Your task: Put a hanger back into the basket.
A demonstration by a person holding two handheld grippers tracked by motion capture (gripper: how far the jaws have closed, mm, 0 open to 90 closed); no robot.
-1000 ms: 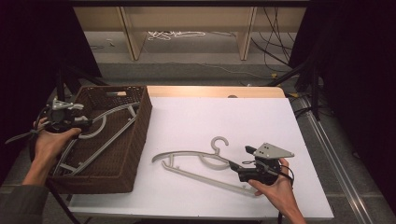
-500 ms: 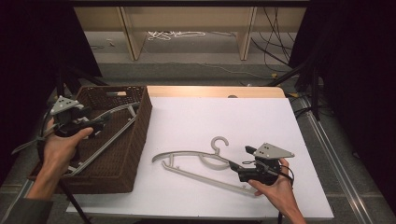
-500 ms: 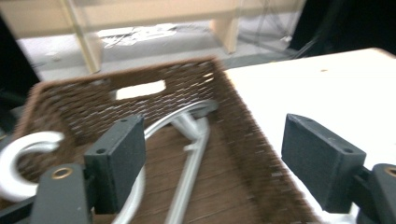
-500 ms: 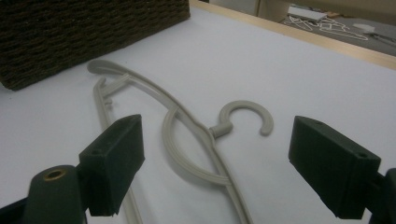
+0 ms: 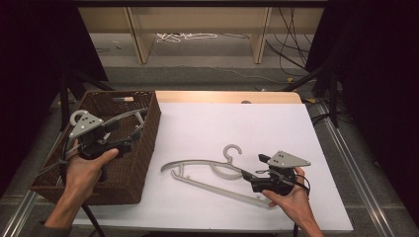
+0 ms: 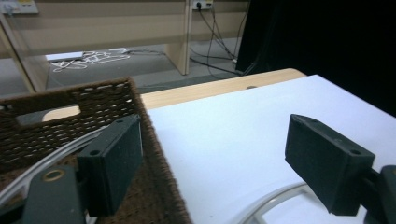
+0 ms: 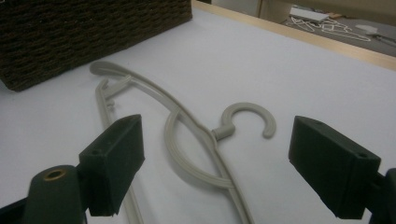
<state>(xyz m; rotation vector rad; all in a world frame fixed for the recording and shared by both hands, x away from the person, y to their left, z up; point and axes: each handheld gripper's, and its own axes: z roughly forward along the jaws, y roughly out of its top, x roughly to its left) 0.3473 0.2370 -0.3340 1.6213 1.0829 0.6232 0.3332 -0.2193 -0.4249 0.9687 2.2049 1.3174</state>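
High view: two hangers, one binned, one waiting on the tabletop.

Left gripper (image 5: 129,139) is hovering over the basket (image 5: 148,148) rim, jaws spread wide and holding nothing, with a grey hanger (image 5: 123,117) lying inside the basket below it. Right gripper (image 5: 247,174) is sitting low at the second hanger (image 5: 207,170) on the white tabletop (image 5: 237,123), jaws apart, straddling its neck but not clamping. Looks like half the job is done; this one is yet to be grabbed and dropped in.

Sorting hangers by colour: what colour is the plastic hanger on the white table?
Pale grey-beige hanger, clearest in right gripper view.
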